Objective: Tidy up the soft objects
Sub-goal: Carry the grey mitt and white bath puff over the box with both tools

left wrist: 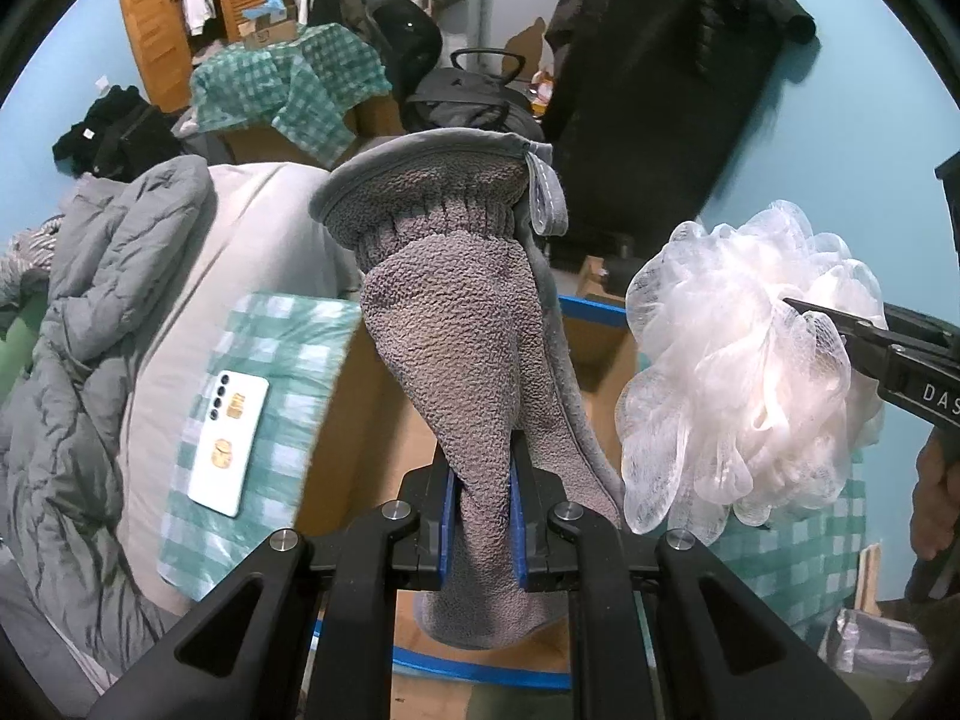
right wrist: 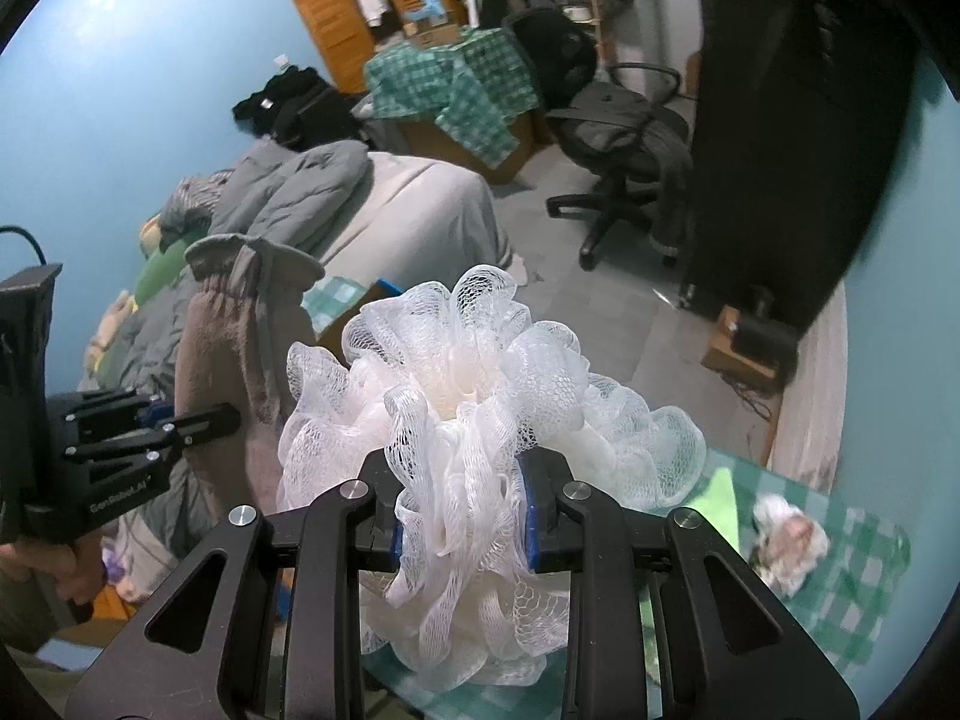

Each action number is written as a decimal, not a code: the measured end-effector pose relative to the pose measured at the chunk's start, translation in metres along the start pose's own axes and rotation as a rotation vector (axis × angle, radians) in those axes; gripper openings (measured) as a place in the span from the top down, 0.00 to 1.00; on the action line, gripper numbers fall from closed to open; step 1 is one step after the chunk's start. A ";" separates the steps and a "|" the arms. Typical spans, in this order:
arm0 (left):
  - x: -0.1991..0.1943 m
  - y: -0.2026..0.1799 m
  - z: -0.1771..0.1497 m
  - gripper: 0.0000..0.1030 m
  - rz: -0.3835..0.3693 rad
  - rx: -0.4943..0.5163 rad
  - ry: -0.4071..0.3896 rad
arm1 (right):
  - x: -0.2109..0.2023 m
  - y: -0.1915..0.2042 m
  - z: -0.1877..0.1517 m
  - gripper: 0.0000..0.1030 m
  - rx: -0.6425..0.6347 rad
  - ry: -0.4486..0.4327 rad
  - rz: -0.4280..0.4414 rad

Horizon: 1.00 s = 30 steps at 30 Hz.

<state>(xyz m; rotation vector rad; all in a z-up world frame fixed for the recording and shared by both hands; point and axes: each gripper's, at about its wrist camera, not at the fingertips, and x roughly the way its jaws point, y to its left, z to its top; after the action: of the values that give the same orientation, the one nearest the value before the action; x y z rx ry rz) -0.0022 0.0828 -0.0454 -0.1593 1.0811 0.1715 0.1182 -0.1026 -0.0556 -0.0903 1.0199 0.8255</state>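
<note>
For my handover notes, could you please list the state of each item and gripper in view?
Left gripper: shut on grey mitt.
Grey mitt: held up, cuff open at the far end.
Right gripper: shut on white mesh pouf.
White mesh pouf: lifted, fluffed out.
Phone: lying face down on checked cloth.

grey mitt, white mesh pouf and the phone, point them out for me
grey mitt (left wrist: 474, 324), left wrist view, on its textured body above the jaws
white mesh pouf (right wrist: 474, 372), right wrist view, on the ruffled mesh at its middle
phone (left wrist: 228, 441), left wrist view, on its white back
</note>
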 end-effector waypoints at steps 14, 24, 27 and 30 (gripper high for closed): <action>0.069 0.037 0.007 0.86 0.013 0.012 0.096 | 0.081 0.033 0.028 0.75 -0.097 0.088 -0.006; 0.110 0.036 0.007 0.83 0.052 0.056 0.165 | 0.141 0.044 0.034 0.75 -0.130 0.180 -0.028; 0.115 0.038 0.005 0.72 0.049 0.045 0.172 | 0.151 0.042 0.034 0.70 -0.110 0.204 -0.027; 0.112 0.036 0.001 0.61 0.054 0.063 0.159 | 0.155 0.044 0.032 0.55 -0.112 0.229 -0.020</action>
<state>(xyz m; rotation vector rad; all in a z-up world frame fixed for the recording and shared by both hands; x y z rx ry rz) 0.0429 0.1247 -0.1459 -0.0877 1.2488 0.1754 0.1524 0.0301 -0.1459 -0.2958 1.1851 0.8677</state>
